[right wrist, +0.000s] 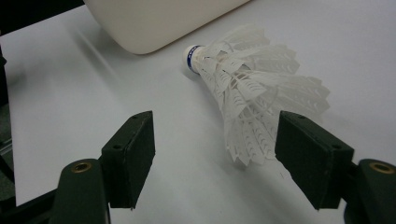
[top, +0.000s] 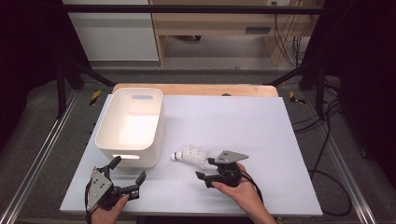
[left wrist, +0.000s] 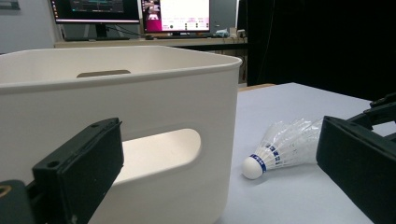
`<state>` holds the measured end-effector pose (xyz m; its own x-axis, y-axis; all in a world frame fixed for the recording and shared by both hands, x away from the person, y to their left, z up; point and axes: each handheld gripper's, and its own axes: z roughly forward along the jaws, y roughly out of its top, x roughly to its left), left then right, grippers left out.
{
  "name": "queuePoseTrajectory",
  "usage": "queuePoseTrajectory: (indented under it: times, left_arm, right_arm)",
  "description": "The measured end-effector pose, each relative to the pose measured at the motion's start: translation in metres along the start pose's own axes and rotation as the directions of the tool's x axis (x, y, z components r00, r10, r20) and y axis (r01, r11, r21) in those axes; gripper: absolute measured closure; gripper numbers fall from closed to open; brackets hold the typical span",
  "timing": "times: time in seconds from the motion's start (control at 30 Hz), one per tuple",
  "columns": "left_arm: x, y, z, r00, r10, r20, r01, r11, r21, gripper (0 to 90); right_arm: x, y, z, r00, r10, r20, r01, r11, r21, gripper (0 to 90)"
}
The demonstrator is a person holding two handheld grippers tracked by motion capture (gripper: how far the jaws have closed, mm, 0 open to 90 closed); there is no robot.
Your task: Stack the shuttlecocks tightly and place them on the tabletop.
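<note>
The shuttlecock [top: 189, 155] lies on its side on the white counter [top: 243, 126], cork tip pointing left toward the white bin [top: 132, 126], just beside the bin's near right corner but apart from it. The right gripper [top: 207, 168] sits at the feather end, low over the counter; in the right gripper view its jaws stand partly open, one pad right against the outer edge of the feather skirt, the other well clear across bare counter, so nothing is gripped. Whether that near pad actually presses the feathers is hard to tell, since the pad covers the skirt's rim. The left gripper [top: 127, 171] waits at the near left, just in front of the bin's near wall with its handle slot, jaws spread wide and holding nothing. In the left gripper view the bin's wall blocks everything behind it, and the shuttlecock's feathers are cut off by the right-hand jaw. From above, the right hand [top: 236, 189] hides part of its gripper, and both forearms run off the bottom edge. The bin's inside is glared out by bright light.
</note>
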<state>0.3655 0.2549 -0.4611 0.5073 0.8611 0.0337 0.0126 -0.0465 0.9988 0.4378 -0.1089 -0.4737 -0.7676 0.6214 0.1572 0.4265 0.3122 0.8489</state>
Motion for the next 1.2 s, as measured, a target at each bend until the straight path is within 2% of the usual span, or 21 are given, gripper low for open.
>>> queuePoseTrajectory:
  times: [0.33,0.63,0.87,1.2]
  left_arm:
    - [0.000,0.000,0.000,1.0000,0.005,0.004,-0.005,1.0000,0.003,0.8]
    - [0.001,0.000,0.001,1.0000,0.004,0.006,-0.004,1.0000,0.004,0.8]
    - [0.001,0.000,0.001,1.0000,0.004,0.007,-0.004,1.0000,0.004,0.9]
    - [0.001,0.000,0.001,1.0000,0.003,0.008,-0.003,1.0000,0.004,0.9]
  right_arm:
    - [0.002,0.005,0.013,0.9999,-0.015,0.007,0.015,1.000,0.021,30.7]
    - [0.003,0.007,0.024,0.9958,-0.083,0.040,0.080,0.995,0.060,37.0]
    - [0.003,0.007,0.028,0.9928,-0.115,0.033,0.113,0.992,0.056,45.4]
    - [0.008,0.019,0.033,0.9880,-0.154,0.010,0.154,0.987,0.044,50.2]
